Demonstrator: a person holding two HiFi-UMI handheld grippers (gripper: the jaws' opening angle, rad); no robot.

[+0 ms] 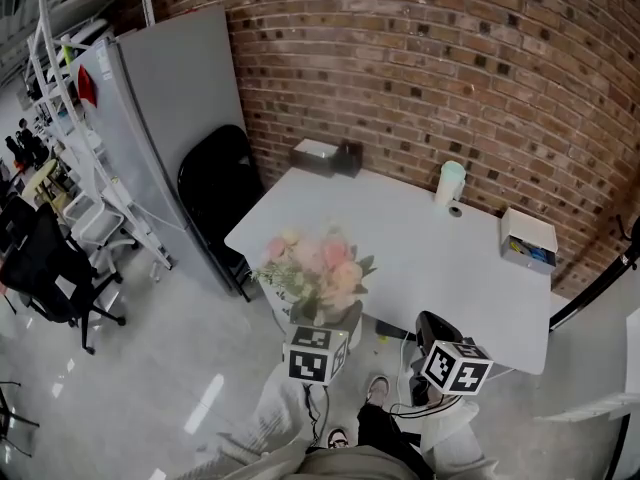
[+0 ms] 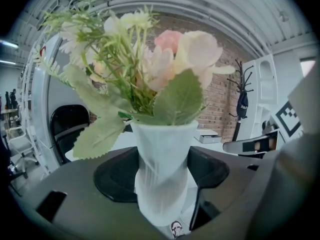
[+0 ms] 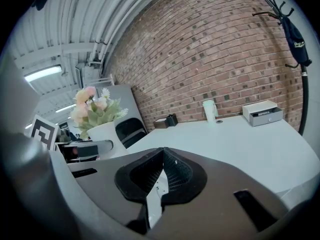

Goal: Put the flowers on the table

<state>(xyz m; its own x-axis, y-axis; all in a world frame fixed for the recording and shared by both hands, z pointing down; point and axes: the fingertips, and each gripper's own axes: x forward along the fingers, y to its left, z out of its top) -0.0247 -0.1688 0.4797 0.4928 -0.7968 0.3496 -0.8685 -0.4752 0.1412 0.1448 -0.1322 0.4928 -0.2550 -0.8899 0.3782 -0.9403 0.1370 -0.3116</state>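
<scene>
1. The left gripper [image 2: 162, 194] was clamped on the white vase [image 2: 162, 154] of flowers [image 2: 165, 64], held off the table's [image 1: 420, 238] near left corner and not yet set down.
2. Doing this well probably meant carrying it upright and landing it well inside the edge.
3. The right gripper [image 3: 160, 181] had its jaws together, empty.
4. The vase's base was hidden, so its height above the table was unclear.

Pale pink and cream flowers [image 1: 318, 258] with green leaves [image 2: 180, 101], in a white ribbed vase [image 2: 162, 174]. White table [image 1: 430, 258], red-brown brick wall [image 1: 450, 58], black chair [image 1: 215, 183], grey partition [image 1: 170, 98], mint-green cup [image 1: 450, 181], black-and-white marker cube [image 1: 318, 353].
</scene>
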